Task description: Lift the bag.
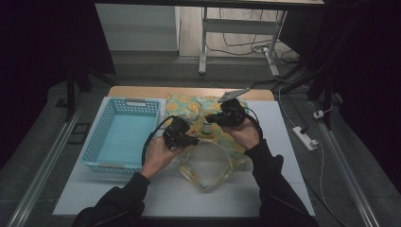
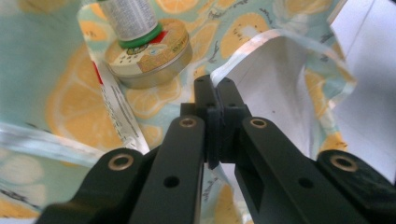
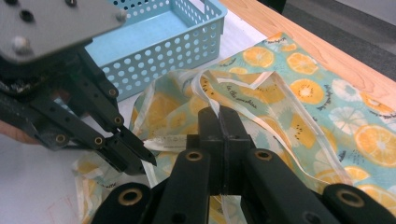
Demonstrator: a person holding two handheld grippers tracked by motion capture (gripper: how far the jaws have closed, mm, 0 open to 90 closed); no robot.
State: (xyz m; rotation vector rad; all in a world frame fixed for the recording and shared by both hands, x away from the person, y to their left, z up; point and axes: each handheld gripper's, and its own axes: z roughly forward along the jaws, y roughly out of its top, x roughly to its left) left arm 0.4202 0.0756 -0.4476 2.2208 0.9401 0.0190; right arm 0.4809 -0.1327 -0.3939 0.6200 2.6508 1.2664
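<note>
Pinching bag rim [image 2: 261,39], left tongs [image 2: 216,88] clenched, right tongs [image 3: 219,116] clenched on strap [image 3: 208,91].

A pale green fabric tote bag printed with orange citrus slices [image 1: 215,137] lies flat near the middle of a white rectangular table top [image 1: 265,189]. Every place below is given relative to that bag. Just to its left, close beside it, sits a light blue perforated plastic basket [image 1: 118,135]. On the bag rests a round, flat metal tin [image 2: 149,58], and on the tin's lid stands a white cylindrical bottle with a green band [image 2: 130,21]. The bag's looped handles [image 1: 208,177] lie on its near side, toward the person. A strip of bare wooden table edge [image 1: 189,91] runs behind it.
</note>
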